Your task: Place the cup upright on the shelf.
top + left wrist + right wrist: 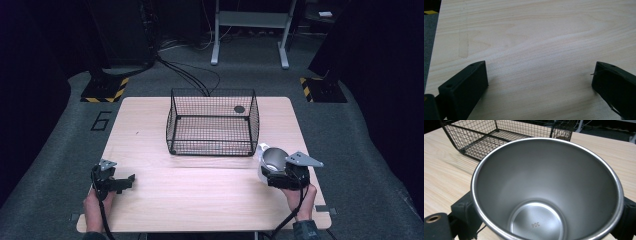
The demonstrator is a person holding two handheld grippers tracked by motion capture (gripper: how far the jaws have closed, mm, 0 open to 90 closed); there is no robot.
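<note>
A big wooden table [200,200] takes up the middle of the high view. A black wire basket [212,121] sits at its centre. At lower right, the right gripper [270,172] squeezes a steel cup [272,159] by its sides; the cup's open mouth faces up, a bit tilted. At lower left, the left gripper [131,177] has its jaws wide apart, holding nothing.

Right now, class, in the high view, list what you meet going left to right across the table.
Left gripper → wire basket → steel cup → right gripper holding the cup.
</note>
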